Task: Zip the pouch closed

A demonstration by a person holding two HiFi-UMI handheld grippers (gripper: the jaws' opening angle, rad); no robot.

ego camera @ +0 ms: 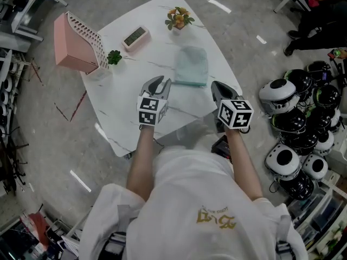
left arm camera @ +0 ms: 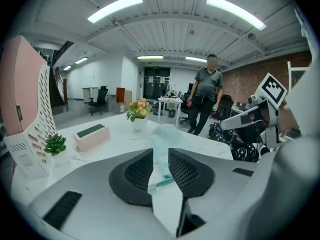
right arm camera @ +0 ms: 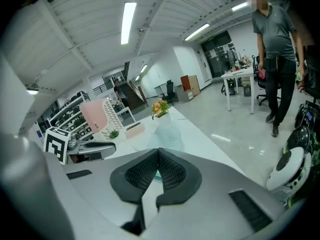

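Your white shirt (ego camera: pixel 190 188) fills the near edge of the head view, and both forearms reach out from it over the near corner of the white table (ego camera: pixel 135 107). The left gripper (ego camera: pixel 161 83) is held above the table with its tongs apart; in the left gripper view (left arm camera: pixel 160 151) nothing sits in the gap, and you only see the pouch through it. The right gripper (ego camera: pixel 218 86) is raised beside it with its tongs closed tip to tip on nothing, as the right gripper view (right arm camera: pixel 158 151) shows.

The pale green pouch (ego camera: pixel 191 65) lies flat on the table just beyond and between the two grippers, touched by neither. Whether its zip is done up can't be made out.

On the far side of the table a flower pot (ego camera: pixel 178 18) and a pink clock (ego camera: pixel 135 37) stand. At the far left are a pink rack (ego camera: pixel 76 42) and a small green plant (ego camera: pixel 114 57). Helmets (ego camera: pixel 295 118) are piled on the floor to the right.
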